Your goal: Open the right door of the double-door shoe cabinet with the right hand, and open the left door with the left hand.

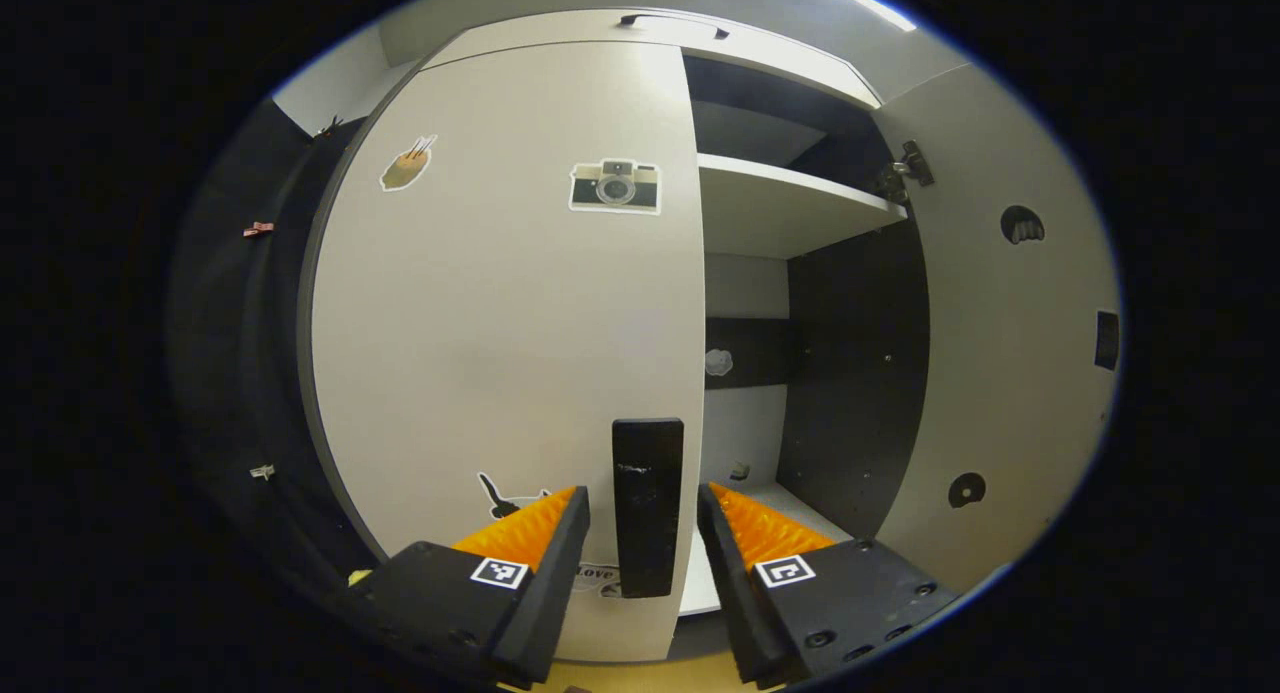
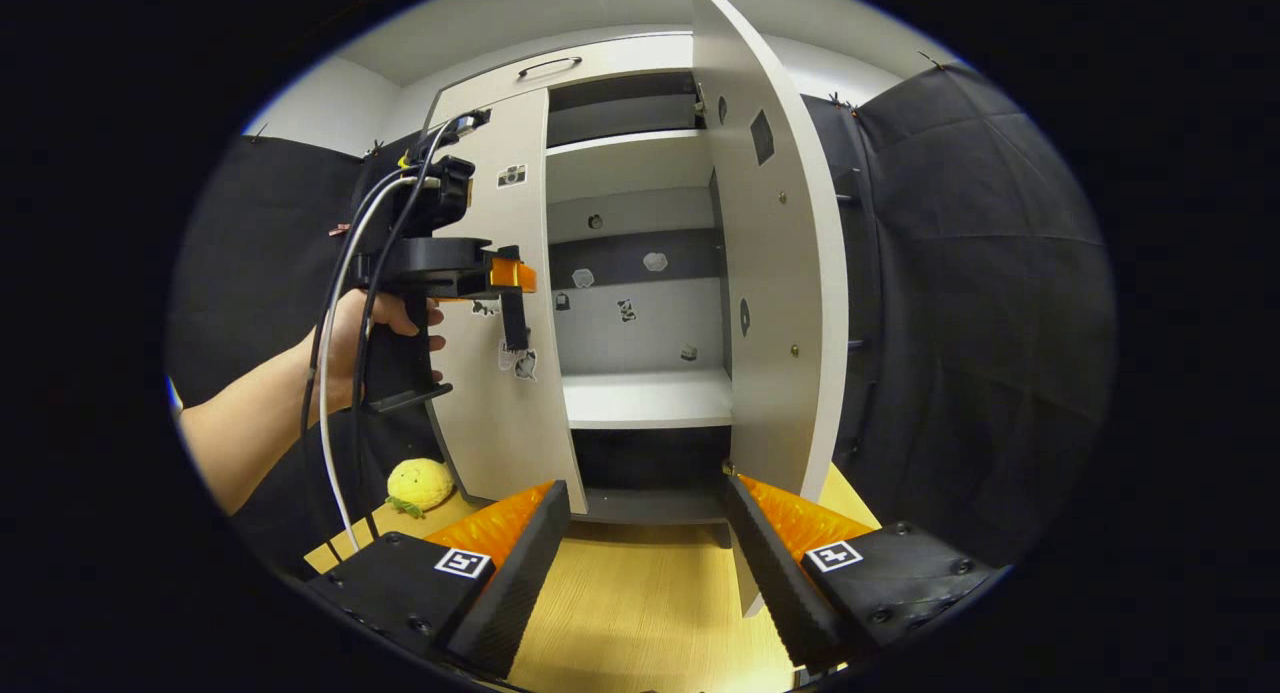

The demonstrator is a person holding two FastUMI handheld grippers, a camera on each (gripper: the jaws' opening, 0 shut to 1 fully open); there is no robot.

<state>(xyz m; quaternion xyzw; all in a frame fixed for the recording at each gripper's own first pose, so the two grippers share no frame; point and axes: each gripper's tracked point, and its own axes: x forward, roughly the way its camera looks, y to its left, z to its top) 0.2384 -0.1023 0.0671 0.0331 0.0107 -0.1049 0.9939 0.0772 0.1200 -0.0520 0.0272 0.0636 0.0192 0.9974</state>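
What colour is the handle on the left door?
Black. The handle is a plain vertical bar on the pale left door, clearest in the left gripper view.

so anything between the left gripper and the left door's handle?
Nothing visible. In the left gripper view the left gripper is open, with the black handle of the closed left door straight between its fingers; no contact visible. The right door is swung out, away from it.
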